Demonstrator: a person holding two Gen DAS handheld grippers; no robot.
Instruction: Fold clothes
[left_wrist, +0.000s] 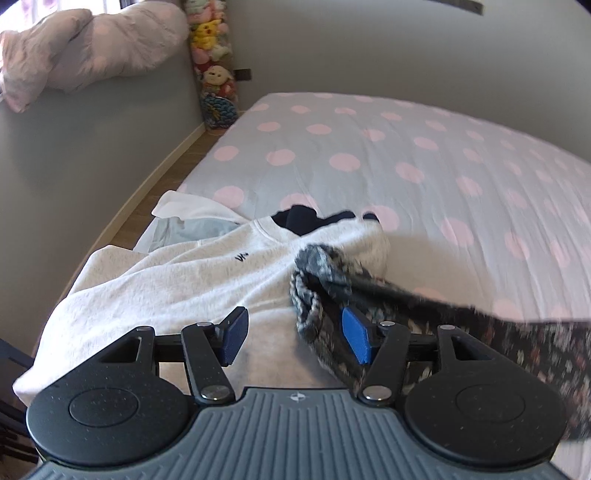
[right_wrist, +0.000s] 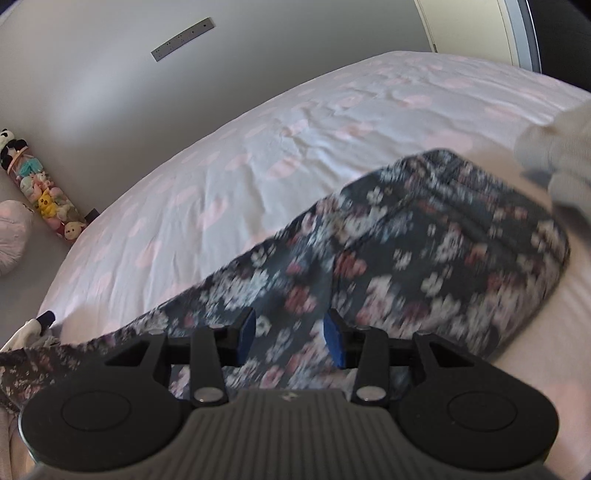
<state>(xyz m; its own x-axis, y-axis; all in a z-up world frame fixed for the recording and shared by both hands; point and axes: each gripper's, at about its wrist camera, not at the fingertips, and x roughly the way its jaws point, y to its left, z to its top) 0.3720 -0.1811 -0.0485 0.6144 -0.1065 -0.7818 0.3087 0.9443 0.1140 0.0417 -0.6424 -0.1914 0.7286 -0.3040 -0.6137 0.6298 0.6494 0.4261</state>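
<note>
left tool (left_wrist: 295, 332) with blue pads apart, nothing clamped between them; dark floral garment (left_wrist: 369, 295) draped against the right-hand pad (left_wrist: 356, 334), bunched hem just ahead of it, rest trailing off right (blurred). white sweatshirt (left_wrist: 166, 280) spread ahead and left of this tool, small dark logo on the chest, navy item (left_wrist: 299, 219) peeking past its collar, pale grey piece (left_wrist: 192, 230) tucked at its far left. all on a polka-dot bed (left_wrist: 406, 155). stuffed toys (left_wrist: 214, 66) stacked in the far corner, pink pillow (left_wrist: 92, 48) far left.

right tool (right_wrist: 290, 332) also apart, not pressing on anything; same floral garment (right_wrist: 424, 240) lying under and ahead of it, stretching ahead-right across the bed (right_wrist: 258, 155). grey cloth (right_wrist: 561, 166) far right, too blurred to name.
</note>
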